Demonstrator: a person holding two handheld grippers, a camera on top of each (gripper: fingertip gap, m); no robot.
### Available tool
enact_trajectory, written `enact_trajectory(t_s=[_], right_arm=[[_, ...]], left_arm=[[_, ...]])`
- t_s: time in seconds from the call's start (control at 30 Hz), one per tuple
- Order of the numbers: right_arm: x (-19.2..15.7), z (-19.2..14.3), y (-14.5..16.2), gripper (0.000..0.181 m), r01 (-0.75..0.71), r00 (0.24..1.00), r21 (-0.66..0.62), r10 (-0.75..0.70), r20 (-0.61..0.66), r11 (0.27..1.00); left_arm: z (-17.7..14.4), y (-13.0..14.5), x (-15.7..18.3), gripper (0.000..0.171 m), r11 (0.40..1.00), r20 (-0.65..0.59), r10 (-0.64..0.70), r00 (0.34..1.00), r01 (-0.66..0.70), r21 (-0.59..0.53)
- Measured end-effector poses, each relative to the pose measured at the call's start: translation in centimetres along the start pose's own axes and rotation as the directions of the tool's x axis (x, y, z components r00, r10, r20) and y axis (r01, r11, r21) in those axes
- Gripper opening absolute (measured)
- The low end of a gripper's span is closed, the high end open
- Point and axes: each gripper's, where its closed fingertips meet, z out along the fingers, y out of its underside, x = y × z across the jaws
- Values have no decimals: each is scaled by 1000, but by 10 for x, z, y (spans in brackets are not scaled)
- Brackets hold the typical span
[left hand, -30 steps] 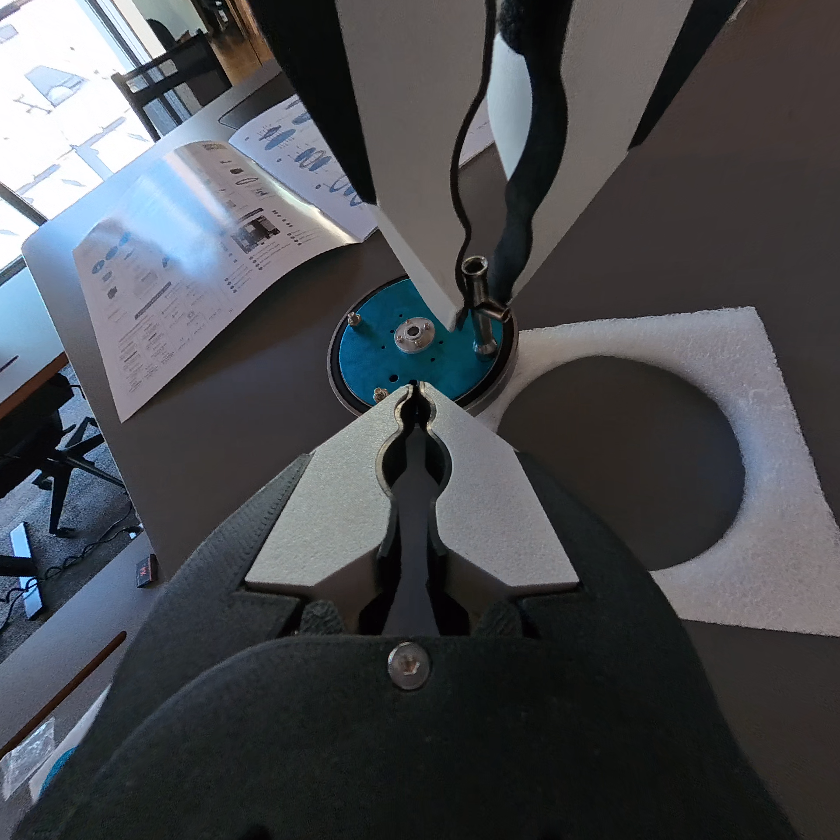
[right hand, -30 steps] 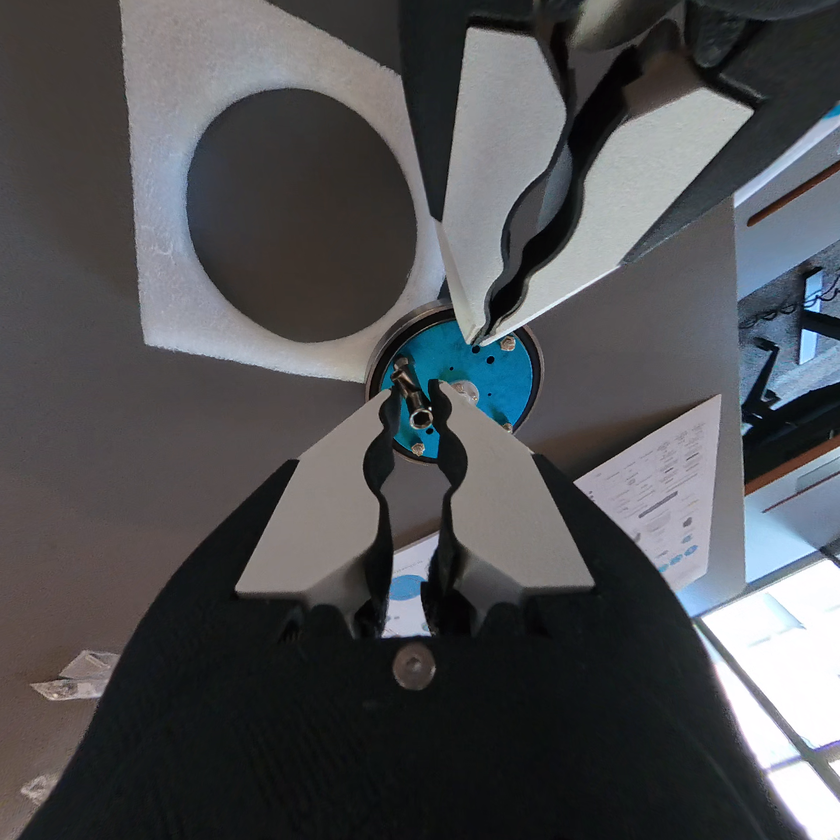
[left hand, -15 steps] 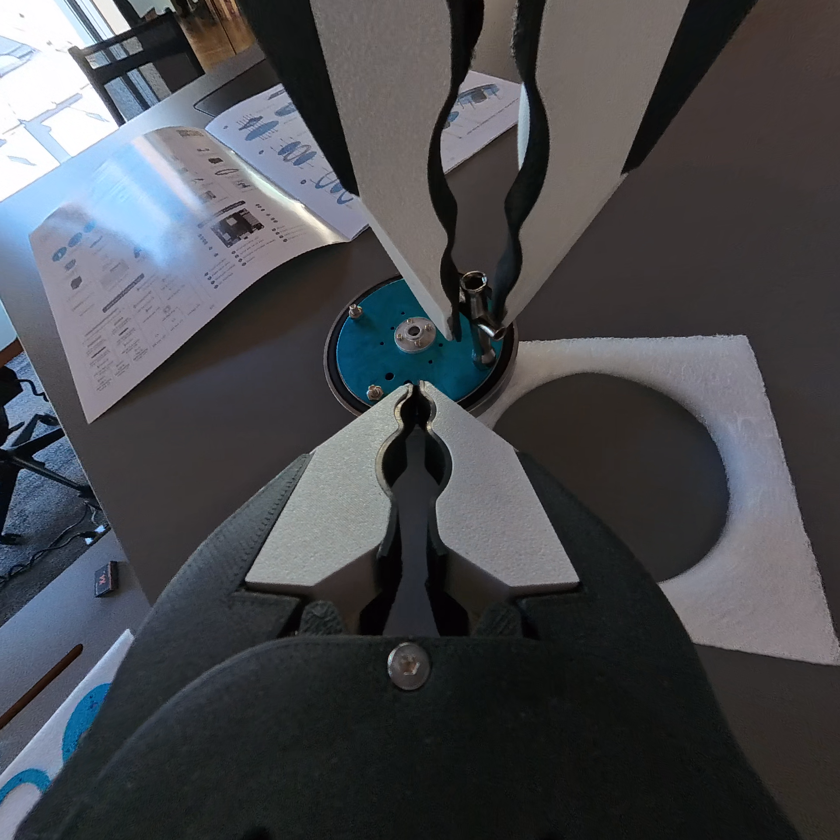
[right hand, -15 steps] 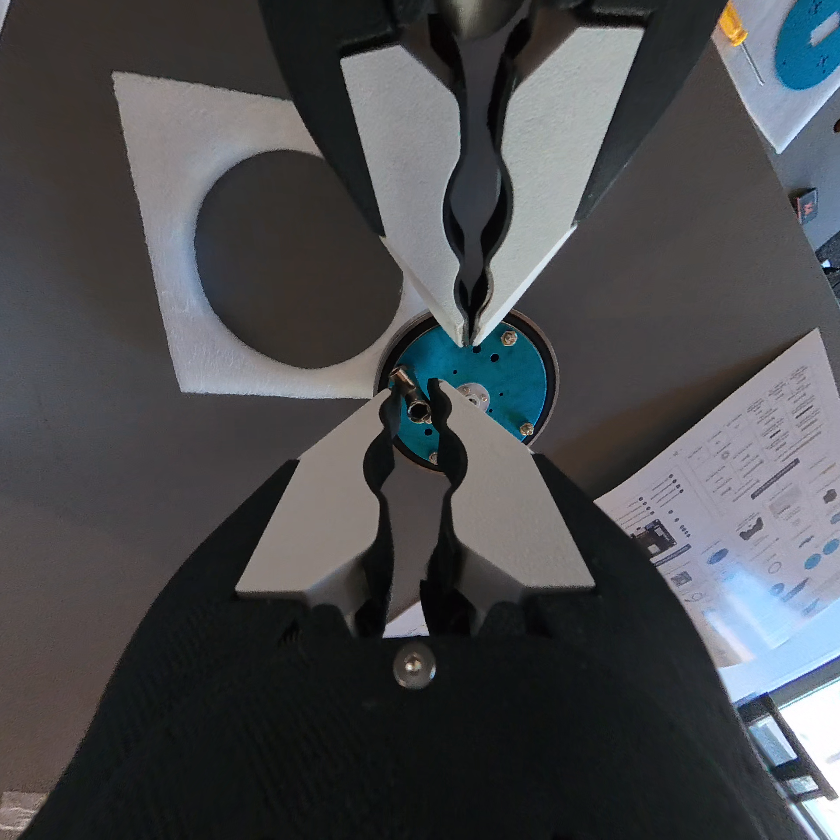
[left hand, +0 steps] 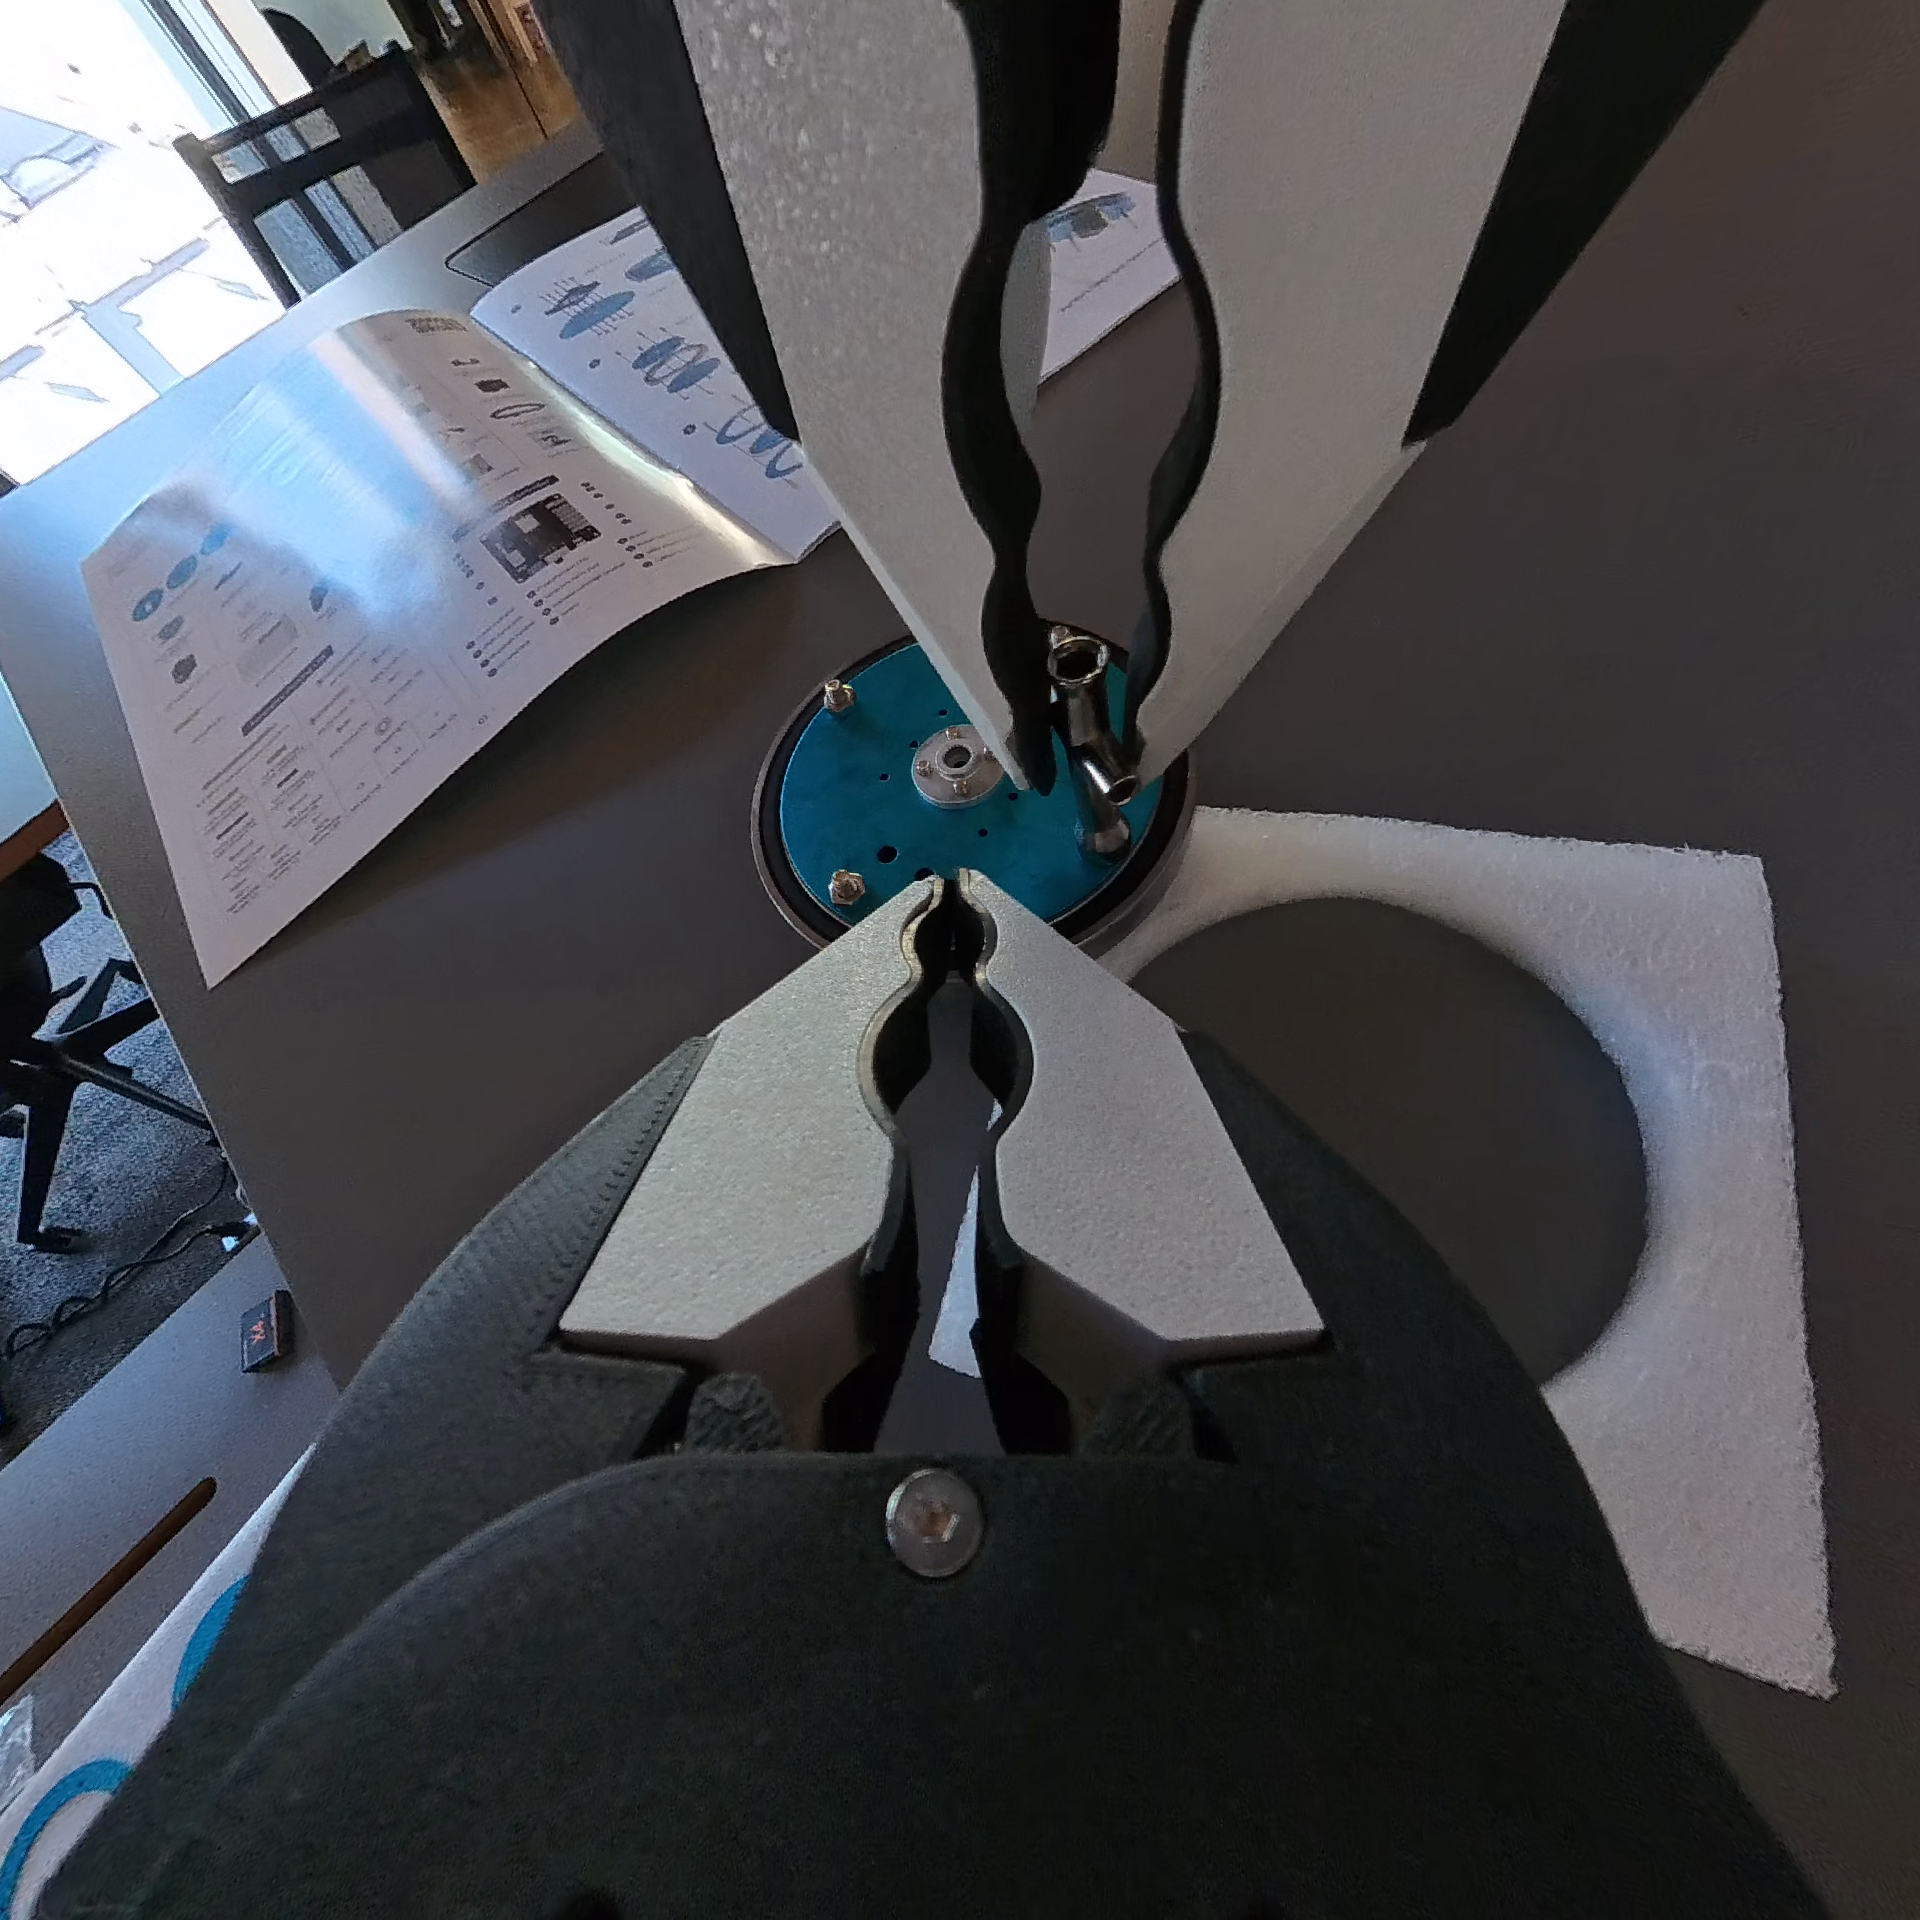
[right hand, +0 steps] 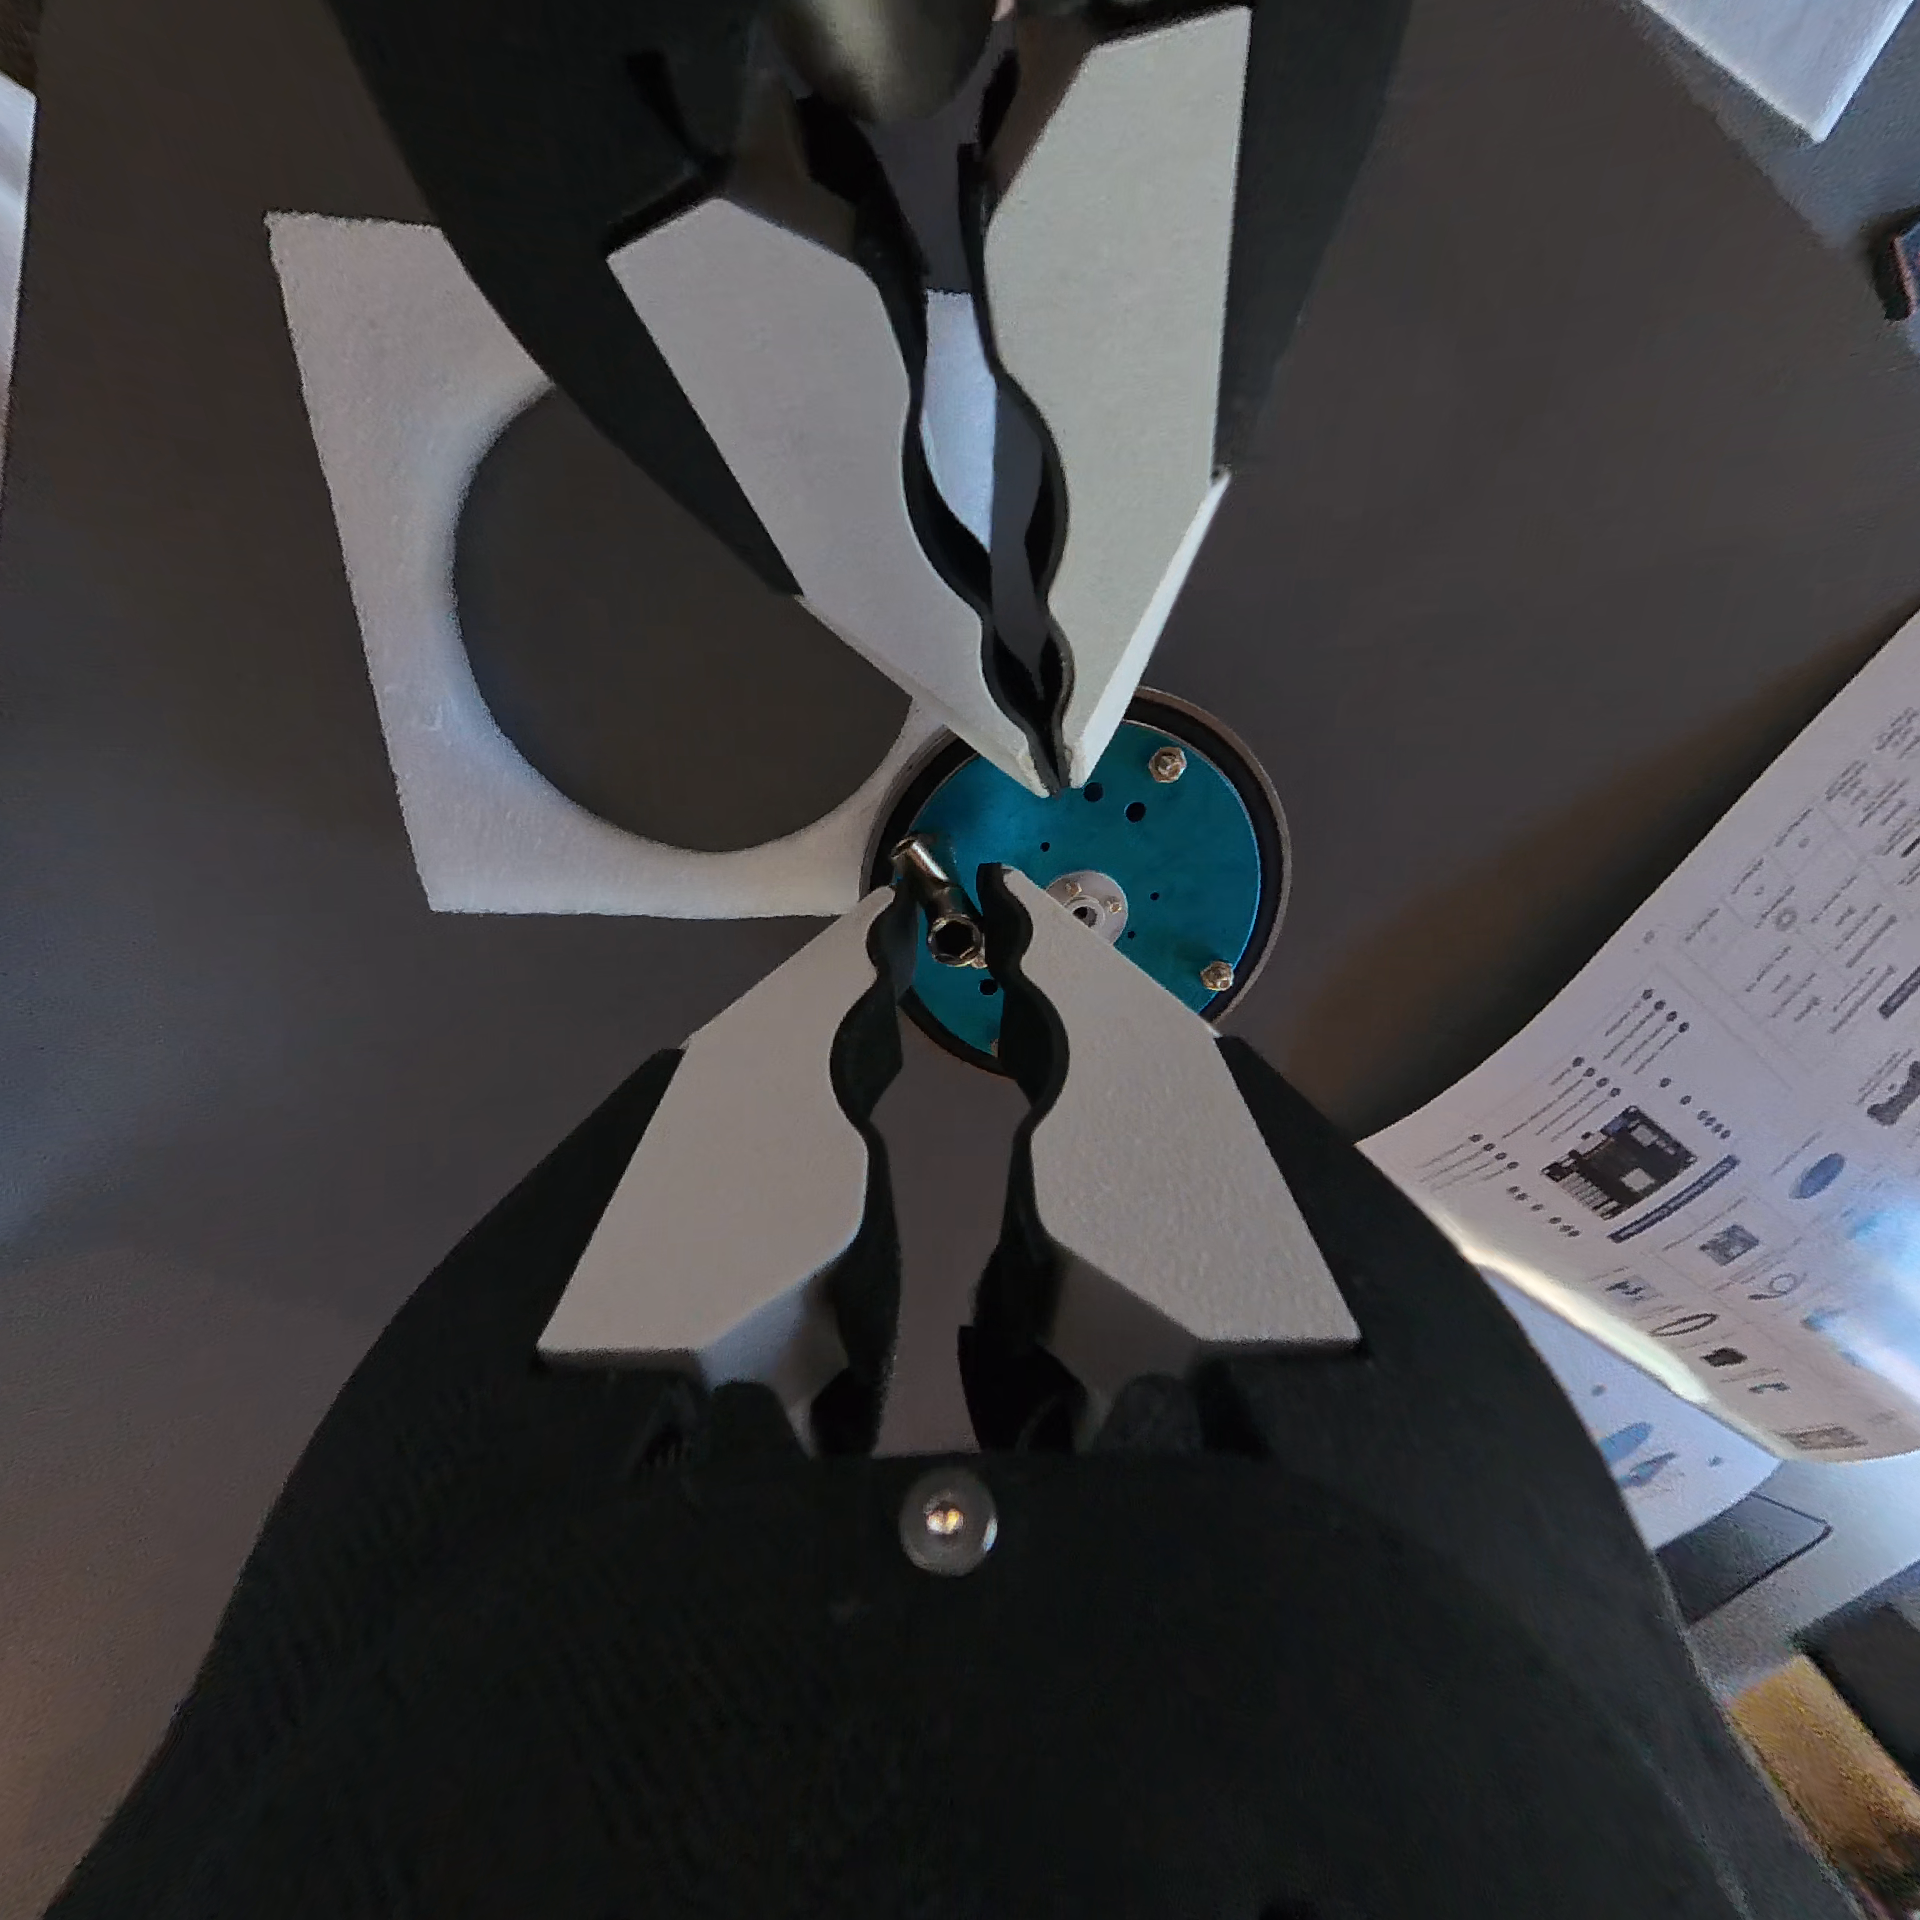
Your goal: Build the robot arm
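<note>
A round blue plate (left hand: 883, 790) in a metal ring lies on the dark table, with a silver hub and small nuts on it. A metal cross-shaped socket wrench (left hand: 1081, 717) stands upright on its edge. My right gripper (right hand: 940, 899) is shut on the wrench (right hand: 940, 930), one finger on each side; it comes down from above in the left wrist view (left hand: 1086, 764). My left gripper (left hand: 951, 883) is shut and empty, its tips resting on the near rim of the plate. In the right wrist view its tips (right hand: 1055, 784) touch the blue plate (right hand: 1143, 883).
A white foam sheet (left hand: 1714, 1039) with a large round hole lies against the plate, also in the right wrist view (right hand: 374, 416). An open printed booklet (left hand: 364, 582) lies on the other side. The table edge runs along the left, with a chair (left hand: 312, 166) beyond. My two grippers' fingertips are within a few centimetres of each other.
My right gripper has turned about the wrench's upright axis, and the wrench's cross arm has turned with it. My left gripper stays shut on the plate's rim.
</note>
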Motion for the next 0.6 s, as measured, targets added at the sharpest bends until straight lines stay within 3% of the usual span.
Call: enact_trajectory(t_s=[0.27,0.6], right_arm=[[-1,0,0,12,-20,1000,8,20,-20,1000],[-4,1,-2,11,-233,972,-4,233,4,972]], left_arm=[[0,0,0,0,1000,-4,-2,1000,2,1],[2,-2,3,0,1000,-8,9,1000,-9,3]])
